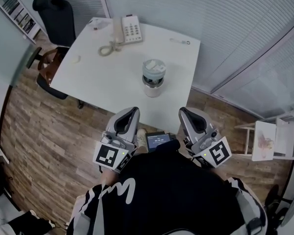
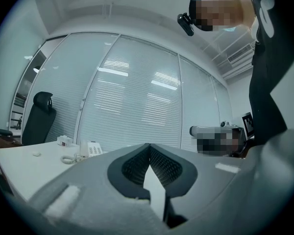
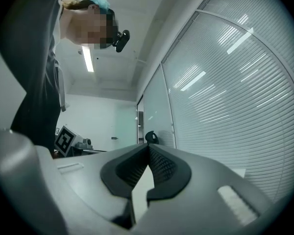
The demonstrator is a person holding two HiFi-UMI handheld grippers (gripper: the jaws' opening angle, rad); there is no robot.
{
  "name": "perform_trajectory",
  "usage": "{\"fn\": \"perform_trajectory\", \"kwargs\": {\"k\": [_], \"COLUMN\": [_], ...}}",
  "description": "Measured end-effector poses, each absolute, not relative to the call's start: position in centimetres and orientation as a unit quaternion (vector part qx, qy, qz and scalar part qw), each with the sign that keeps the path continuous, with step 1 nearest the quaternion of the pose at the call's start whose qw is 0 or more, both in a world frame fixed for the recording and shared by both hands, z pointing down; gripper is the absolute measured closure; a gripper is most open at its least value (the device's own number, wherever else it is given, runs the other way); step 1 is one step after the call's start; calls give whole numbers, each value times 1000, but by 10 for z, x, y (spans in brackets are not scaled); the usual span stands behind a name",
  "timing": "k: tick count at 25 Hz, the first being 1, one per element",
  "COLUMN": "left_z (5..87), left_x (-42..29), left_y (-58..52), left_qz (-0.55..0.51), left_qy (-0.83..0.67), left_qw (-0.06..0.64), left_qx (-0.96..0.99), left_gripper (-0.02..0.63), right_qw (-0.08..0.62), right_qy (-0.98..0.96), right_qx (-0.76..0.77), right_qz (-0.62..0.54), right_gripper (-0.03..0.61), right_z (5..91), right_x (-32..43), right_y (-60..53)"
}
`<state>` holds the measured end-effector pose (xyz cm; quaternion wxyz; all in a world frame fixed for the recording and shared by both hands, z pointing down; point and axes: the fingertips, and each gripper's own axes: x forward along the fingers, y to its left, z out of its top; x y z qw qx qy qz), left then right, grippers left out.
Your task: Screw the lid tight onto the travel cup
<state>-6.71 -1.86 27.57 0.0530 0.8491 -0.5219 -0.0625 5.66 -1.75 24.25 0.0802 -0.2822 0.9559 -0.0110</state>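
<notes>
The travel cup (image 1: 153, 84) stands upright near the middle of the white table (image 1: 108, 82), with its pale lid (image 1: 154, 68) resting on top. My left gripper (image 1: 132, 110) hangs at the table's near edge, left of the cup, shut and empty. My right gripper (image 1: 182, 111) is level with it on the right, also shut with nothing held. In the left gripper view the left gripper (image 2: 149, 146) has its ribbed pads pressed together; the cup is hidden there. In the right gripper view the right gripper (image 3: 148, 146) is closed the same way, facing the blinds.
A corded desk phone (image 1: 130, 29) sits at the table's far side, its coiled cord (image 1: 109, 48) trailing left. A black office chair (image 1: 56, 18) stands at the far left corner. A small pen-like item (image 1: 180, 41) lies far right. Window blinds (image 1: 225, 23) run along the right.
</notes>
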Motion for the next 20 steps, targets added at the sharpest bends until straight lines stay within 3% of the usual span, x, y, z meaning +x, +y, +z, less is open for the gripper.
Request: {"fn": "perform_trajectory", "kwargs": {"k": [20], "left_z": [303], "left_x": [-114], "left_y": [-108], "left_qz": [-29], "left_qy": [-465], "left_qw": [76], "left_qx": [882], "left_gripper": [612], "right_qw": [69], "right_qy": [937], "right_qx": [-342], "right_qz": [-5], "right_gripper": [584], "right_z": [244], "right_x": [19], "right_y": [-103]}}
